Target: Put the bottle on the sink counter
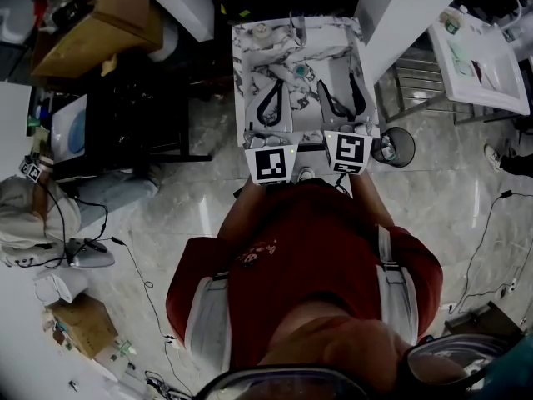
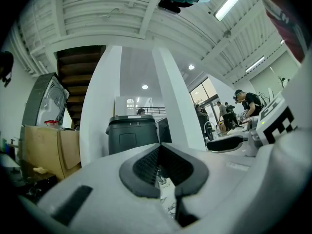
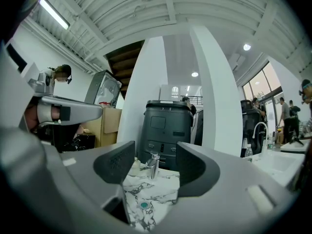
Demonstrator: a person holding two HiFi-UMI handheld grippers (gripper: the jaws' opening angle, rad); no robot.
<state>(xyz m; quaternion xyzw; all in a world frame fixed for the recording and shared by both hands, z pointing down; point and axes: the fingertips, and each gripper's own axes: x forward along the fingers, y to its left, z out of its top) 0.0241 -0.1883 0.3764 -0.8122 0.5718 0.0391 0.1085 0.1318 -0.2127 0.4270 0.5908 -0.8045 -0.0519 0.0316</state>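
— Where's the bottle?

— The only candidate is a small pale container at the back of the marble desk, upper middle of the head view, left of the faucet. It seems to stand upright, but it is too small to be sure.

— Your hands?

— My left hand-held gripper is closed on nothing. My right hand-held gripper is open and empty.

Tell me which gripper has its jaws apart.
The right gripper: its jaws stand apart, framing the tap, while the left gripper has its jaws shut.
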